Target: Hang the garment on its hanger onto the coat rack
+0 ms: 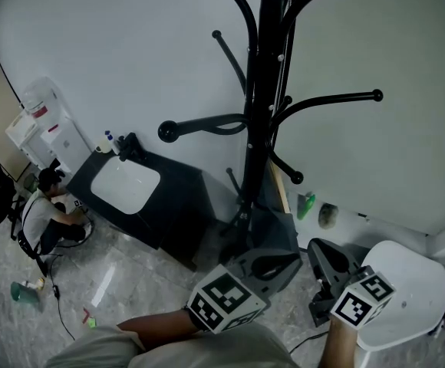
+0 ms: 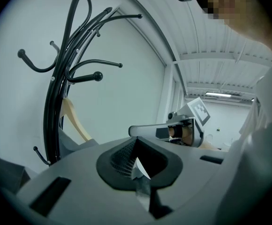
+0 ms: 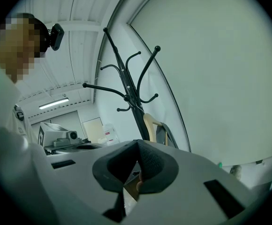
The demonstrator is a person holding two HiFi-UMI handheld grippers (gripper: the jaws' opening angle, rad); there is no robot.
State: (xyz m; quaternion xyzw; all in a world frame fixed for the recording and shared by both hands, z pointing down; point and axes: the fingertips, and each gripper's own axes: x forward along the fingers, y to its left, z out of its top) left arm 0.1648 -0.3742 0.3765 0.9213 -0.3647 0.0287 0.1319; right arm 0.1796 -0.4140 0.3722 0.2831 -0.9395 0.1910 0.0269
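The black coat rack (image 1: 267, 90) stands against the white wall, its curved arms spreading out; it also shows in the left gripper view (image 2: 56, 102) and the right gripper view (image 3: 126, 93). A grey garment (image 1: 272, 232) on a wooden hanger (image 1: 278, 184) hangs low against the rack's pole (image 2: 75, 121) (image 3: 153, 125). My left gripper (image 1: 272, 265) (image 2: 138, 165) is shut, with nothing in it, just in front of the garment. To its right, my right gripper (image 1: 326, 263) (image 3: 137, 165) is shut, with nothing between its pads.
A black cabinet (image 1: 184, 205) with a white top stands left of the rack. A person (image 1: 50, 205) crouches on the floor at far left beside a white water dispenser (image 1: 50, 125). A white stool (image 1: 407, 290) is at bottom right, and a green bottle (image 1: 305, 204) sits by the wall.
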